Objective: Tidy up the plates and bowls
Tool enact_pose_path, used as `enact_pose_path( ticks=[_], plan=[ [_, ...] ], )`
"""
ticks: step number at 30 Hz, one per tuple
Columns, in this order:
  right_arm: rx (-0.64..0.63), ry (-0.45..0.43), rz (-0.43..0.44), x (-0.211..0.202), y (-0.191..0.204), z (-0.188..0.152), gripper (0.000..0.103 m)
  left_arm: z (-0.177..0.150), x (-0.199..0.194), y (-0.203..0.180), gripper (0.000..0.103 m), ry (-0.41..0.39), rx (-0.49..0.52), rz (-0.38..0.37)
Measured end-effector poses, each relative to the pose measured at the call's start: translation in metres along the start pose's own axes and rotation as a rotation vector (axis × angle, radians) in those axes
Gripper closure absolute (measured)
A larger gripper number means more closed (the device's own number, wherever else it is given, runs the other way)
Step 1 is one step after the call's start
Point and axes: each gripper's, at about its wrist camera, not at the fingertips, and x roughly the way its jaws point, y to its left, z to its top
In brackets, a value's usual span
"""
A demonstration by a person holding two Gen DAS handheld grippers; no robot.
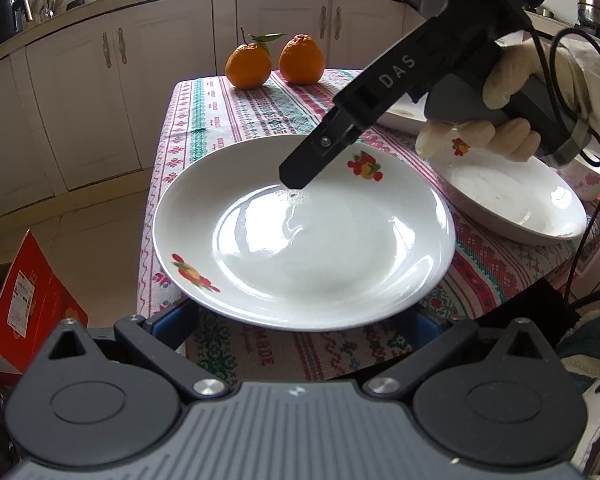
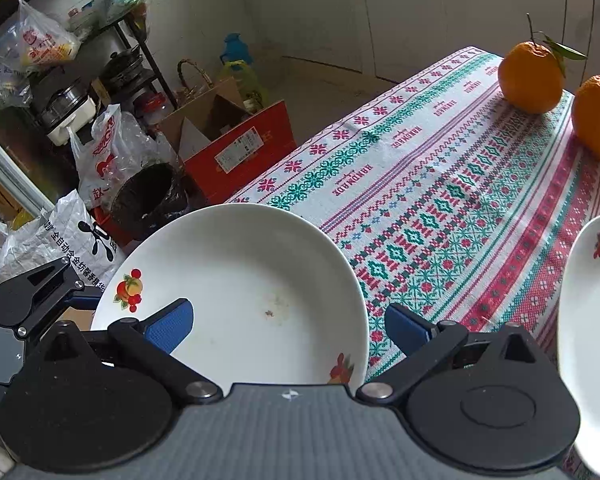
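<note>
The right gripper (image 2: 288, 330), spread open astride the near plate (image 2: 236, 292) at the table (image 2: 440, 184) corner (left gripper (image 1: 300, 320) hidden, state unclear), should pinch the rim squarely before stacking it on the second plate (image 1: 512, 196).

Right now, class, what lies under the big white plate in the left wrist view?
The patterned tablecloth and blue fingers of the left gripper, passing beneath the plate at its near rim. Their tips and the cloth beneath are covered.
</note>
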Motion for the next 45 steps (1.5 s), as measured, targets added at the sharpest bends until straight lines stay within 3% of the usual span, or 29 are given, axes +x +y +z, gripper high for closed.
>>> enact_pose_path(
  ticks=[10, 21, 28, 45],
  plan=[
    [-0.012, 0.0, 0.089, 0.012, -0.009, 0.015, 0.0, 0.001, 0.001, 0.0, 0.0, 0.002, 0.001, -0.002],
    [-0.001, 0.02, 0.173, 0.023, -0.013, 0.024, 0.011, 0.001, 0.001, 0.002, 0.001, -0.011, 0.018, -0.03],
    [0.032, 0.025, 0.219, 0.022, -0.019, 0.025, 0.011, 0.002, -0.001, 0.001, 0.001, -0.016, 0.044, -0.039],
    [0.002, 0.012, 0.187, 0.011, -0.016, 0.028, 0.01, 0.009, -0.002, 0.006, 0.007, -0.021, 0.055, -0.051]
  ],
)
